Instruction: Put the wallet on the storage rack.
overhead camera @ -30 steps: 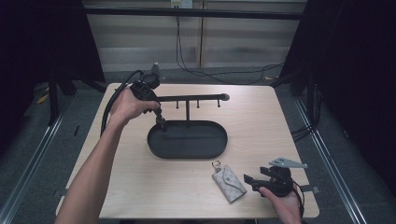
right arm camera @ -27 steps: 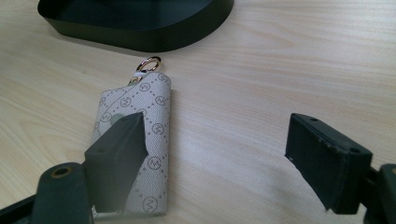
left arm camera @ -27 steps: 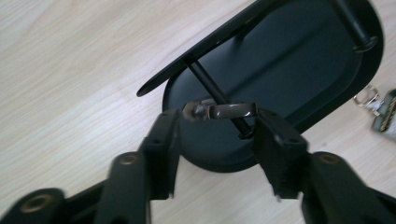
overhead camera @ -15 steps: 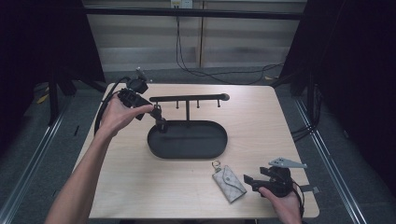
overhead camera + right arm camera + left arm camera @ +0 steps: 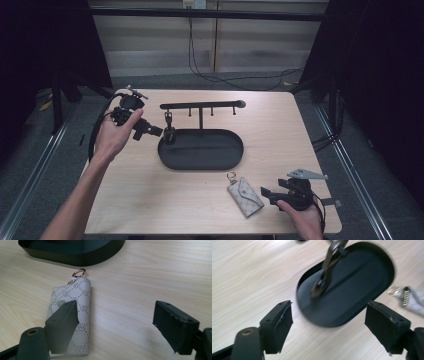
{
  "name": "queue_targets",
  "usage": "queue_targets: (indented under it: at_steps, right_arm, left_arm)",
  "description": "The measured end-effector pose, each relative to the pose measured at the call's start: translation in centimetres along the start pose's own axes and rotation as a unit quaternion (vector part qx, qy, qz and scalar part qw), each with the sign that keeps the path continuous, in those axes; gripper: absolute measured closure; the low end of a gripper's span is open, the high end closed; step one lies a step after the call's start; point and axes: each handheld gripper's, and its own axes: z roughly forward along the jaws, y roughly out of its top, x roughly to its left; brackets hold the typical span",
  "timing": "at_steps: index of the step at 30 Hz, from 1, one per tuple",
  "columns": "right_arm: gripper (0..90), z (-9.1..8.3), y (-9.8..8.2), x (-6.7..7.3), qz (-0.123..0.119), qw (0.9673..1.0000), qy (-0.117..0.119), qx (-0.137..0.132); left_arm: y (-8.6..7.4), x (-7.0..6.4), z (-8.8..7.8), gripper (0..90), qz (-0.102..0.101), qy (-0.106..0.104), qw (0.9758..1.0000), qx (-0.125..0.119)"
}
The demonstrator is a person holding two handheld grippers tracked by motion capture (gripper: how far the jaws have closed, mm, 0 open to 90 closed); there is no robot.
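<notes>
Oval tray (image 5: 200,150) at mid-table (image 5: 150,200), hook rack (image 5: 200,106) rising behind it, a keychain (image 5: 168,131) hanging at its left end. Key pouch (image 5: 245,195) lies before the tray, right of centre.

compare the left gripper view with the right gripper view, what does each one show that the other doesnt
Left gripper view alone: a dark metal clip hanging over the tray, and the left gripper with its jaws wide apart, nothing between them.

Right gripper view alone: the key pouch's patterned flap, and the right gripper, open, one jaw over the pouch.

Both: the black oval tray, the grey key pouch with its ring, and the wooden table.
</notes>
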Motion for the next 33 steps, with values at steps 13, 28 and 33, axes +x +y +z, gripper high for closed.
queue_targets:
  at_steps: [13,28,33]
  right_arm:
    - [20.0,-0.1,-0.1,0.1,-0.003,1.0,-0.003,-0.001]
    - [19.5,-0.2,-0.1,0.1,0.002,1.0,-0.007,-0.003]
    - [19.0,0.0,0.1,0.0,0.003,1.0,-0.004,-0.001]
  left_arm:
    - [-5.3,0.1,0.0,21.8,-0.008,-0.006,0.9984,-0.056]
    - [-12.4,-0.2,0.1,21.9,-0.023,-0.019,0.9964,-0.079]
    - [-14.6,-0.6,0.4,25.3,-0.04,-0.022,0.9945,-0.094]
